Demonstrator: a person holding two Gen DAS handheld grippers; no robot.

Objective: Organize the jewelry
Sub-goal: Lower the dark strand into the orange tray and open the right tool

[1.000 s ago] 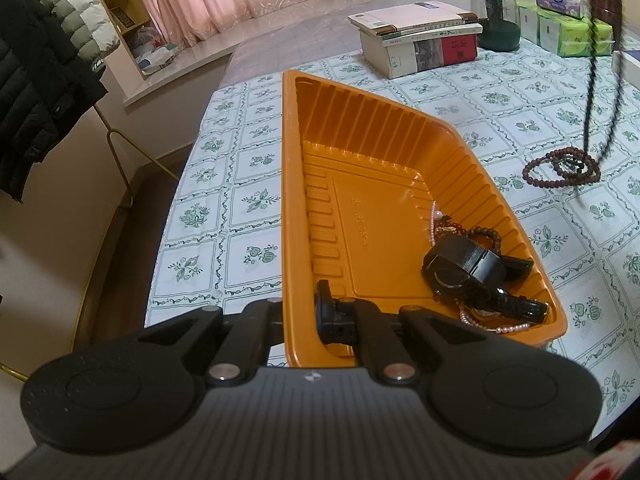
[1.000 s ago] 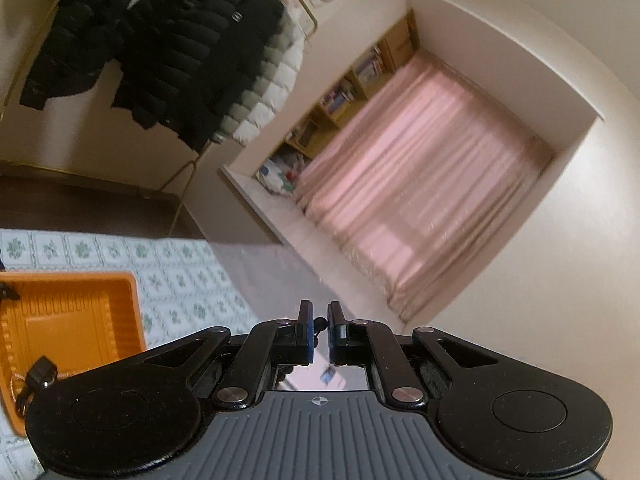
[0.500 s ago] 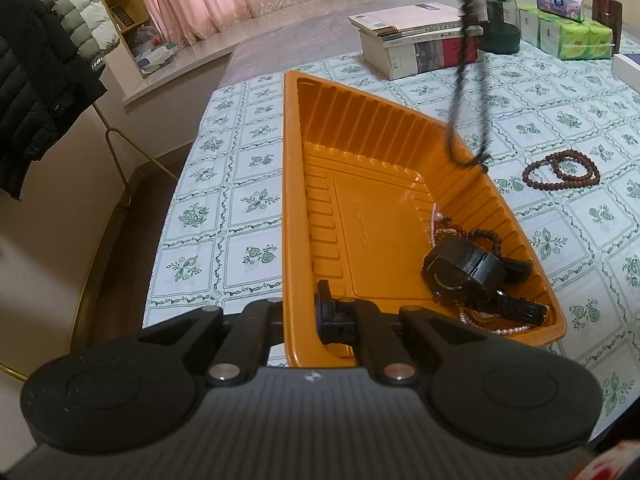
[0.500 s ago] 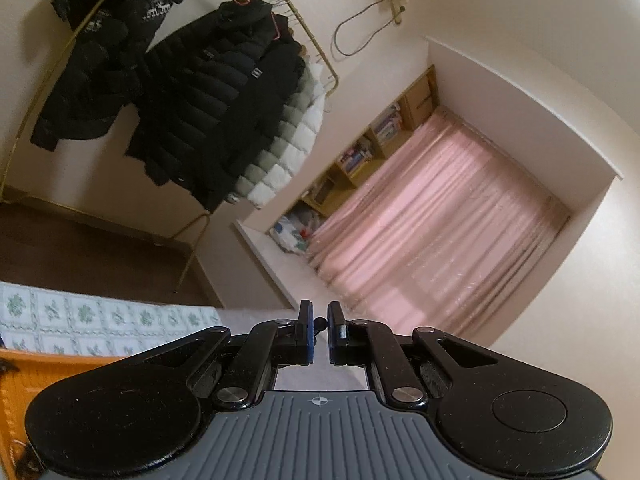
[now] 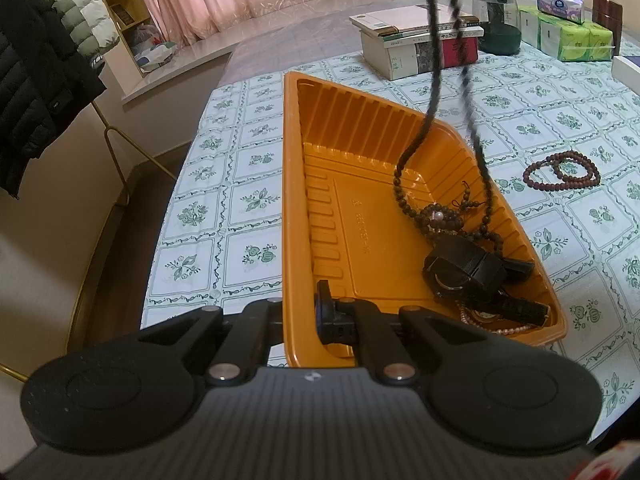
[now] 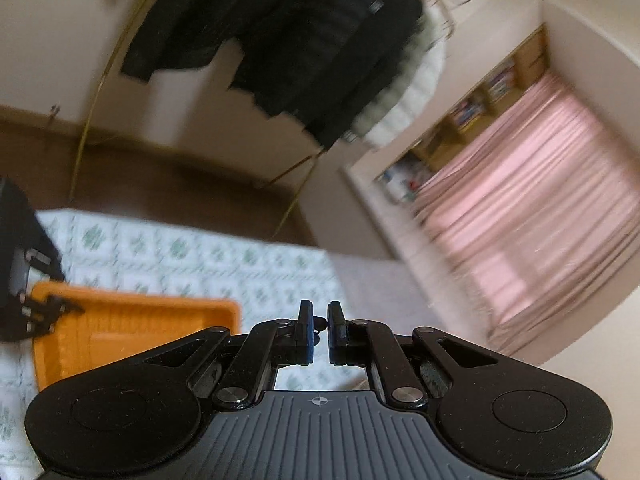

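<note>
The tray's (image 5: 296, 208) near rim is clamped by the left gripper's (image 5: 300, 316) fingers, while a bead string (image 5: 430, 80), pinched by the right gripper's (image 6: 319, 334) fingers, is hung into the tray.

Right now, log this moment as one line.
left gripper: shut on orange tray rim | right gripper: shut on dark bead necklace | necklace: lower end in tray

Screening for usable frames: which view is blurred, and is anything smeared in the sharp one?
Right wrist view: room, jackets and tray motion-blurred, only the tongs crisp. Left wrist view: sharp, with fisheye bending at the edges; only the hanging beads are streaked.
</note>
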